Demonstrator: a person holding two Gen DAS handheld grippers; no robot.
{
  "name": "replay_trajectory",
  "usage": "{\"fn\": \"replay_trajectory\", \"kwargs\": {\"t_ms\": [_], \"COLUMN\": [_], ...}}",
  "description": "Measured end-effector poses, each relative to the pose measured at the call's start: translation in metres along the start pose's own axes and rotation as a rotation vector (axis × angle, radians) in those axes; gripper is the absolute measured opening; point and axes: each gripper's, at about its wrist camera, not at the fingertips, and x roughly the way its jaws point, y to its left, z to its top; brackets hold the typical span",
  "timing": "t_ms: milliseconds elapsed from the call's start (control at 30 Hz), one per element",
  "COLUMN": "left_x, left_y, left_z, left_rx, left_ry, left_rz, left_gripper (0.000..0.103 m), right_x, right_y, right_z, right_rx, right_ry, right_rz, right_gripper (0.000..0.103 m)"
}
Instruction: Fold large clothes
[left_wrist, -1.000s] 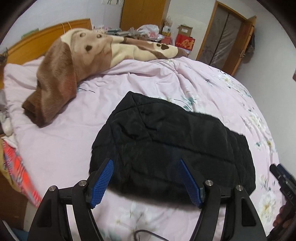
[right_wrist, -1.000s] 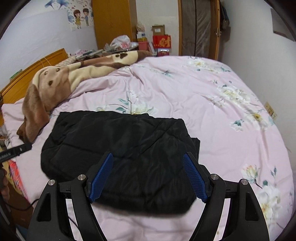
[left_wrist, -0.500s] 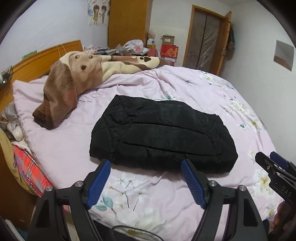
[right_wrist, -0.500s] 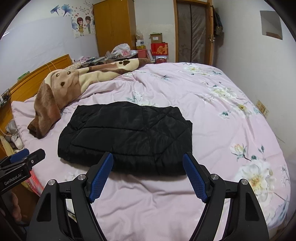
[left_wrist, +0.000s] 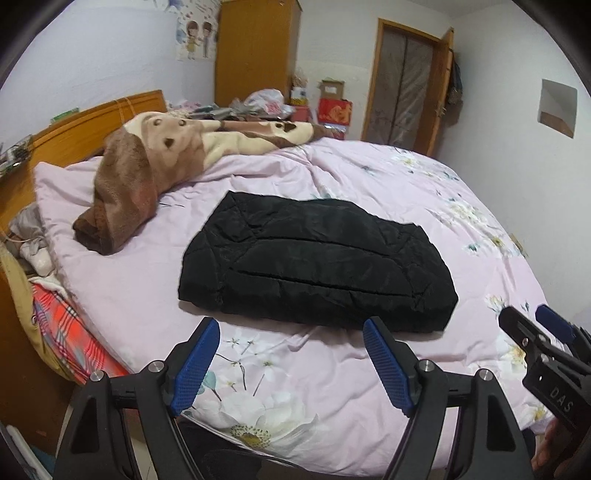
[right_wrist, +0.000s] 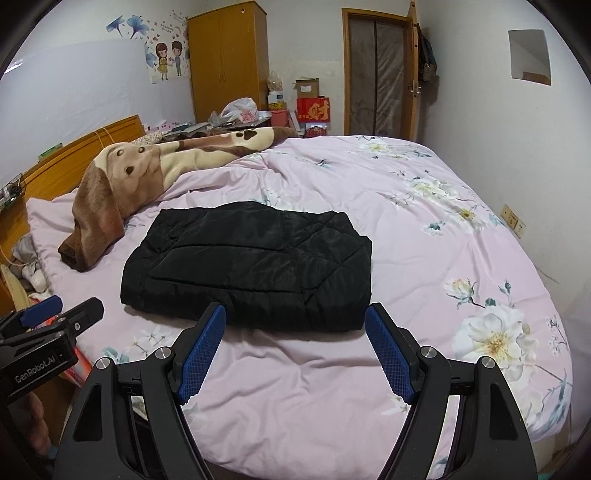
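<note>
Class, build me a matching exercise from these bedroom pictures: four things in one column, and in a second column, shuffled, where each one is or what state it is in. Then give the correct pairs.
Column one:
1. black jacket
2. brown blanket
3. left gripper
4. wardrobe

Column two:
A. stands against the far wall
B. open, holding nothing
C. folded flat on the middle of the pink duvet
D. bunched up near the headboard

Pairs: 1-C, 2-D, 3-B, 4-A
</note>
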Motion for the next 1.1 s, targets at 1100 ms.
{"fn": "replay_trajectory", "kwargs": {"t_ms": [1100], "left_x": [-0.001], "left_y": [0.003], "left_z": [-0.012], "left_rx": [-0.002], "left_ry": [0.016], "left_rz": [-0.008], "left_gripper": [0.08], "right_x": [-0.012], "right_y": [0.016], "right_z": [-0.007], "right_rx": [-0.041], "right_ry": [-0.026], "right_rz": [0.003], "right_gripper": [0.078]}}
